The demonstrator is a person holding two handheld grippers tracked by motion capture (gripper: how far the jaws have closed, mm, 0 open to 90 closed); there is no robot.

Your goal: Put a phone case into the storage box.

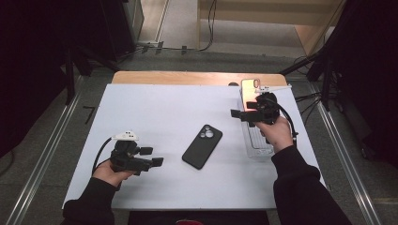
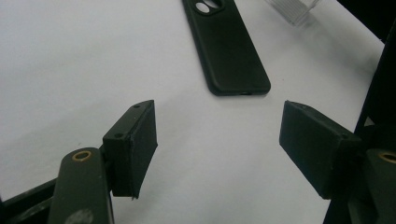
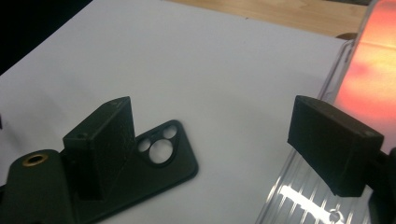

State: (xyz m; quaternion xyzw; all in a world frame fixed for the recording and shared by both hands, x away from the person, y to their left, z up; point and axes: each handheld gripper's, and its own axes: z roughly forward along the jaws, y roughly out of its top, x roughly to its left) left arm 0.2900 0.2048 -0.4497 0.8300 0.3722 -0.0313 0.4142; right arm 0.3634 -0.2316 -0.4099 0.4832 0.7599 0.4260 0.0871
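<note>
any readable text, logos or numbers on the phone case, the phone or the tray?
None readable.
Black phone case: plain back with camera cutouts, no lettering.
Phone leaning at the clear tray: its face shows an orange-pink glow, no legible characters.
Clear tray: ribbed plastic, no label seen.
White table cover: blank.

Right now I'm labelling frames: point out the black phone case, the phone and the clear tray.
black phone case (image 1: 202,146): high view, middle of its back.
phone (image 1: 250,90): high view, its glowing face.
clear tray (image 1: 259,149): high view, bare near end.
</note>
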